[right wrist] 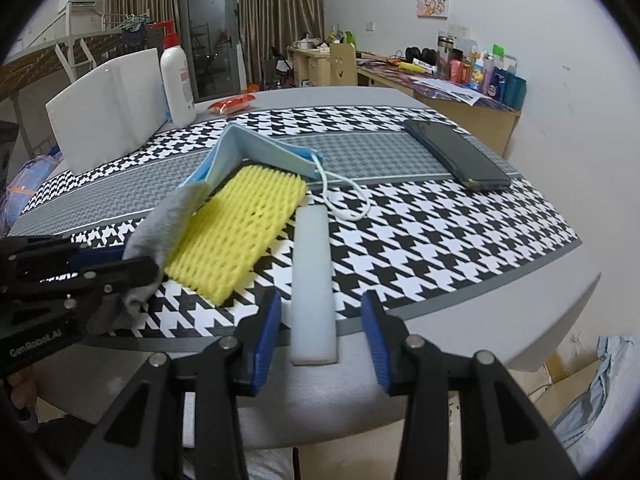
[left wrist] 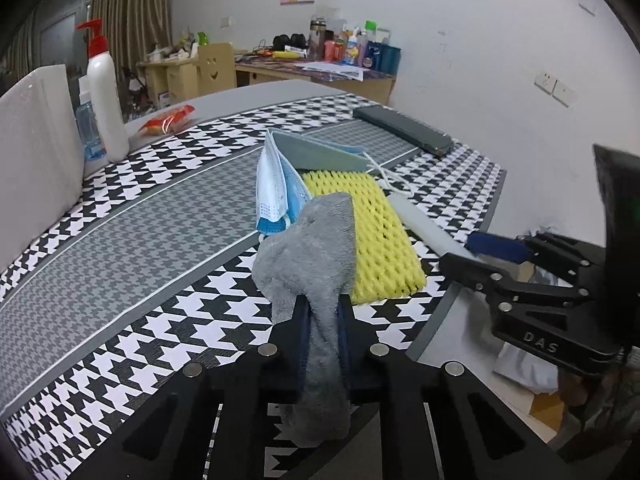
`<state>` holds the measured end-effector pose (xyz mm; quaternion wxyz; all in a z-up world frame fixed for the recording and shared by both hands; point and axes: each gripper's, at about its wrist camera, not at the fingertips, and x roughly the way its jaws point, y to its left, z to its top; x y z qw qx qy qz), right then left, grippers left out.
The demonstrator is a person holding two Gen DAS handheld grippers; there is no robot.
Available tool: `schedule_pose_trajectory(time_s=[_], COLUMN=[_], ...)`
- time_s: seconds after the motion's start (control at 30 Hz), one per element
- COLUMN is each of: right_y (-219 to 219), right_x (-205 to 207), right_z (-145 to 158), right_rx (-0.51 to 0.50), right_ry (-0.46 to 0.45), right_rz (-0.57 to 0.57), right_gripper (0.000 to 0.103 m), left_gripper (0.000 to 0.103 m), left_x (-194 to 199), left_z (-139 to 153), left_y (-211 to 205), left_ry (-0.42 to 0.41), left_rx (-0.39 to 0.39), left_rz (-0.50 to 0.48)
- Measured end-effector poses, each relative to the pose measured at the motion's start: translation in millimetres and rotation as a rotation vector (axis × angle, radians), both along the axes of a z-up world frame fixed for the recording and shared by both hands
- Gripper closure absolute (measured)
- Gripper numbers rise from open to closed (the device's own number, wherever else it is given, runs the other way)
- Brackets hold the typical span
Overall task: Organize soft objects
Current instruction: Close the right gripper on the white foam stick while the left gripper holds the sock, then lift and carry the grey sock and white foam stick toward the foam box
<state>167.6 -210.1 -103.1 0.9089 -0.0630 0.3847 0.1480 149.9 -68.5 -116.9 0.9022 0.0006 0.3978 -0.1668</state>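
Note:
My left gripper (left wrist: pixel 322 312) is shut on a grey fluffy cloth (left wrist: pixel 310 248) and holds it above the table's near edge; the cloth also shows in the right wrist view (right wrist: pixel 168 220). A blue face mask (left wrist: pixel 276 184) hangs against the cloth's far side, partly lifted (right wrist: pixel 256 152). A yellow foam net sleeve (left wrist: pixel 372 232) lies flat beside them (right wrist: pixel 244 220). A white foam strip (right wrist: pixel 312 276) lies to its right (left wrist: pixel 424 220). My right gripper (right wrist: pixel 320 332) is open, its jaws either side of the strip's near end, and shows in the left wrist view (left wrist: pixel 480 252).
A dark phone (right wrist: pixel 456 152) lies at the right of the houndstooth mat (right wrist: pixel 440 232). A white pump bottle (right wrist: pixel 176 84), a white foam block (right wrist: pixel 108 100) and a red snack packet (right wrist: pixel 232 104) stand at the back left. A cluttered desk (right wrist: pixel 460 92) is behind.

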Motion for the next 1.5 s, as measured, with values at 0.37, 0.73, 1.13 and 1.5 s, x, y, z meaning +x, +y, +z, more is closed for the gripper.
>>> schedule_pose_trajectory(time_s=[0.37,0.73,1.13,1.5], right_y=[7,-1,4,18], right_x=[3,-8,-20,-21], right_z=[0,20,50,67], right_rx=[-0.022,0.059,0.082,0.113], right_ry=[0.000,-0.025,-0.112,-0.176], right_rz=[0.011,0.037,0.040,0.080], right_gripper=[0.072,0.085,0.085,0.085], left_gripper=[0.090,0.090,0.090,0.090], left_x=[-15,-22,-32,-39], left_z=[19,31,48,67], left_y=[14,26,45,61], left_ry=[-0.059,-0.104,-0.163,-0.218], left_rx=[-0.050,-0.041,-0.046,-0.024], left_rz=[0.006,0.033,0.077,0.124])
